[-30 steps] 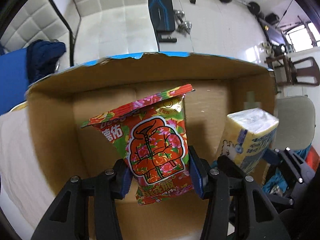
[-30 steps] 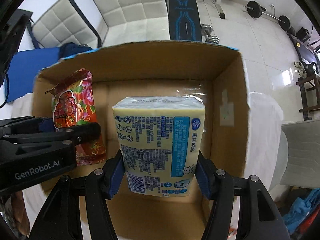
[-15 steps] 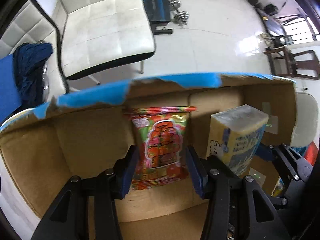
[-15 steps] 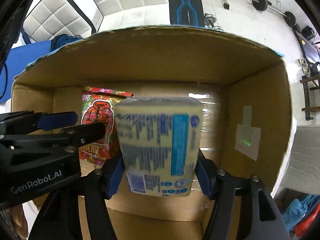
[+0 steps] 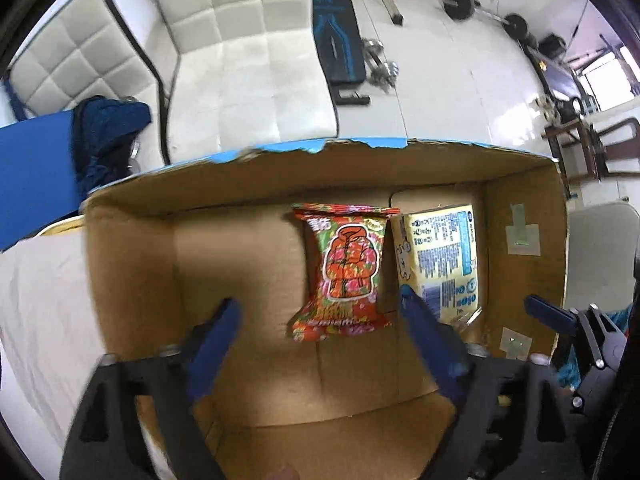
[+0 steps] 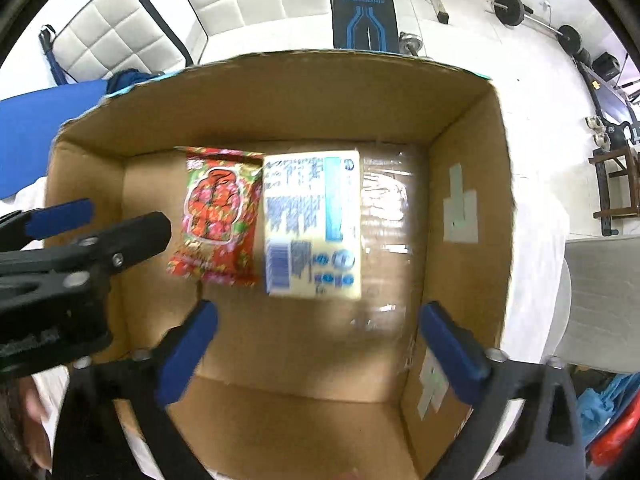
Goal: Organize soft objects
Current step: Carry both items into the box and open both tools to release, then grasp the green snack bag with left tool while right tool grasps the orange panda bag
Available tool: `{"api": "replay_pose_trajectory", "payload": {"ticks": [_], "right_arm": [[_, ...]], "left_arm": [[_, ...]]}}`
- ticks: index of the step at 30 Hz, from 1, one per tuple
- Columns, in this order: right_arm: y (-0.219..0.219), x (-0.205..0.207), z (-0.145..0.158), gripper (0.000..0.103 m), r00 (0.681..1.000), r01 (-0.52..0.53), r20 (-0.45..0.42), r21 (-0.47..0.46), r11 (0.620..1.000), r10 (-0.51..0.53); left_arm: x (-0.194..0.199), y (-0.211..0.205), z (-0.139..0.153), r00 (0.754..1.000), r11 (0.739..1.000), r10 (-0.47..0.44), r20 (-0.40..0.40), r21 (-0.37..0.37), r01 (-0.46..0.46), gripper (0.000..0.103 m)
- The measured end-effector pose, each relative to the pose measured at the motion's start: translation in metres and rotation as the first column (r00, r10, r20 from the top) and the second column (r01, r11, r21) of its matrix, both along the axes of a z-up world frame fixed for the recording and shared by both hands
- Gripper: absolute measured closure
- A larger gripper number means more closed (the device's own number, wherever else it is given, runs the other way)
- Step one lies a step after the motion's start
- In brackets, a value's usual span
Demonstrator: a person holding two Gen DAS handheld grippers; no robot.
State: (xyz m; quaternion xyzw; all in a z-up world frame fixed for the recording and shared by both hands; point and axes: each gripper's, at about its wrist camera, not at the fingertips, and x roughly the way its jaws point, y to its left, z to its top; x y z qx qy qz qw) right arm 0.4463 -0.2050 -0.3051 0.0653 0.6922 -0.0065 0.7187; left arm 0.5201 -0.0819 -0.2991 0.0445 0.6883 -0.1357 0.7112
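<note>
A red flowered snack bag (image 5: pixel 346 268) lies flat on the floor of an open cardboard box (image 5: pixel 128 264). A yellow tissue pack (image 5: pixel 440 256) lies right beside it. My left gripper (image 5: pixel 320 312) is open and empty above the bag. In the right wrist view the bag (image 6: pixel 218 216) and the tissue pack (image 6: pixel 314 224) lie side by side in the box (image 6: pixel 468 184). My right gripper (image 6: pixel 320 320) is open and empty above the tissue pack. The left gripper's arm (image 6: pixel 80 248) shows at that view's left.
The box stands on a white cloth (image 5: pixel 40 312). White padded chairs (image 5: pixel 248 60), a blue mat (image 5: pixel 36 168), a dark blue garment (image 5: pixel 108 136) and a weight bench (image 5: pixel 336 40) stand beyond it. A wooden chair (image 5: pixel 592 152) is at the right.
Both grippers have opened and let go. The snack bag and the tissue pack, held upright before, now lie flat on the box floor. Both grippers have drawn back upward.
</note>
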Motion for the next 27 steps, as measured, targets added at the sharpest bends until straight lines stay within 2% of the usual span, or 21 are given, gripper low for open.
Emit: {"api": "replay_pose_trajectory", "payload": {"ticks": [1, 7, 11, 17, 20, 22, 27], "right_arm": [[0.000, -0.005, 0.005, 0.000, 1.000, 0.002, 0.008, -0.002, 1.000, -0.002], [0.015, -0.050, 0.036, 0.000, 0.996, -0.025, 0.091, -0.008, 1.000, 0.026], [0.016, -0.081, 0.053, 0.000, 0.993, -0.028, 0.111, 0.014, 1.000, 0.026], [-0.003, -0.132, 0.076, 0.000, 0.991, -0.059, 0.118, -0.001, 0.998, 0.059], [-0.022, -0.160, 0.074, 0.000, 0.992, -0.073, 0.097, -0.047, 0.996, 0.077], [-0.038, -0.178, 0.061, 0.000, 0.994, -0.091, 0.056, -0.080, 0.993, 0.096], [-0.070, -0.203, 0.010, 0.000, 0.988, -0.145, -0.081, -0.150, 0.978, 0.134]], "left_arm": [[-0.005, 0.003, 0.005, 1.000, 1.000, 0.005, 0.018, -0.004, -0.005, 0.002], [-0.042, 0.015, 0.042, 0.990, 0.999, 0.032, 0.135, -0.009, -0.031, 0.001], [-0.073, 0.025, 0.068, 0.978, 0.998, 0.062, 0.199, -0.023, -0.059, 0.001], [-0.131, 0.039, 0.102, 0.956, 0.996, 0.084, 0.281, 0.007, -0.089, 0.001], [-0.160, 0.049, 0.108, 0.947, 0.991, 0.113, 0.302, 0.029, -0.127, 0.001], [-0.181, 0.049, 0.106, 0.944, 0.989, 0.116, 0.308, 0.052, -0.139, 0.001], [-0.221, 0.032, 0.068, 0.964, 0.982, 0.135, 0.229, 0.096, -0.160, 0.001]]}}
